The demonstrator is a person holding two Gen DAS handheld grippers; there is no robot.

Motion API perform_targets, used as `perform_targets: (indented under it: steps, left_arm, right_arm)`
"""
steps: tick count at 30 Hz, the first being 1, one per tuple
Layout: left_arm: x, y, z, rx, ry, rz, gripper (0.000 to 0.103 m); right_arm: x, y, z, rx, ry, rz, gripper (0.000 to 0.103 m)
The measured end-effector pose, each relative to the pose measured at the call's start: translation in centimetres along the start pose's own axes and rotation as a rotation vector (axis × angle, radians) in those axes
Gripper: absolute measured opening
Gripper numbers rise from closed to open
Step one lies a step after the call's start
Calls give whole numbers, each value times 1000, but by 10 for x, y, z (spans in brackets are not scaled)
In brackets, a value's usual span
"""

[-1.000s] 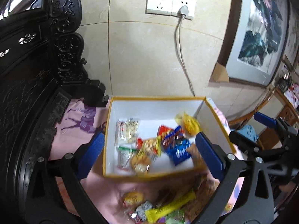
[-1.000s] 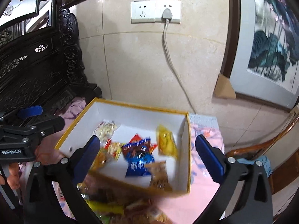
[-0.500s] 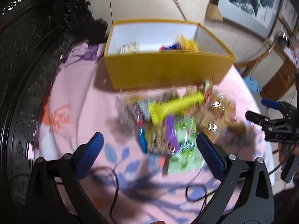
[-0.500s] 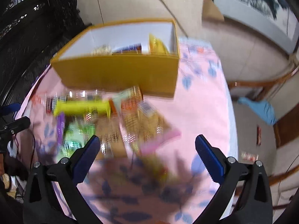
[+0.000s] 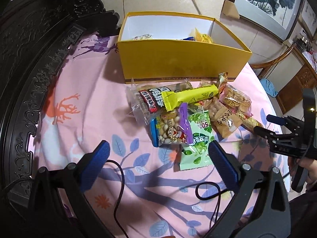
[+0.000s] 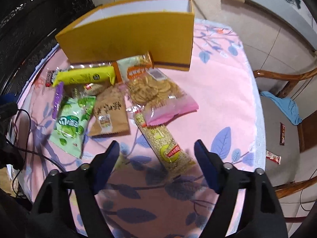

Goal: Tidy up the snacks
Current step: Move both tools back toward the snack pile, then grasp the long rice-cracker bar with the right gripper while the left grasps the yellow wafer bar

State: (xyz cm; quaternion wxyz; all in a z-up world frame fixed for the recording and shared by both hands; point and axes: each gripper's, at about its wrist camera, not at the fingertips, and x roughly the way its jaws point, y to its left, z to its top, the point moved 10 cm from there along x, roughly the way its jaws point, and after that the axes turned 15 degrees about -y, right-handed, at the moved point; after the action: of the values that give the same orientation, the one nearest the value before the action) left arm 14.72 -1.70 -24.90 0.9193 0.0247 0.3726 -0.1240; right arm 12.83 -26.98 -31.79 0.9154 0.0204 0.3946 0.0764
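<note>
Right wrist: right tool [image 6: 156, 150] narrowing, apparently untouching, astride long cracker pack [image 6: 168, 146]; left tool [image 5: 158, 150] wide, empty

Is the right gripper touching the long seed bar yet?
Apart. The right wrist view shows the right gripper with closing jaws straddling the seed bar, pink cloth visible beside both pads.

Both cameras sit on the grippers and look steeply down along the fingers at a pink flowered tablecloth [image 5: 83, 123]. The left wrist view looks from the left-front, near the table; its blue fingers [image 5: 95, 164] frame the lower edge. The right wrist view looks from the right side, a little closer to the cloth. Both views share the yellow box [image 5: 178, 63] at the far side and the pile of snack packets [image 6: 111, 99] before it. The left view also shows the right gripper [image 5: 265, 124] at its right edge.
</note>
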Motion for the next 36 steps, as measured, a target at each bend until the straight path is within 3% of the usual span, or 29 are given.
perform_targets:
  steps: [8, 25, 29, 36]
  left_arm:
    - [1, -1, -1, 1, 9, -3, 101]
    - [1, 0, -4, 4, 23, -1, 101]
    - [1, 0, -4, 7, 25, -1, 101]
    - [2, 2, -5, 0, 31, 2, 101]
  right_arm:
    - [20, 5, -7, -94, 52, 34, 72]
    - [40, 3, 1, -142, 77, 29, 70]
    - [47, 2, -6, -156, 107, 22, 51]
    - [47, 4, -8, -152, 102, 15, 40]
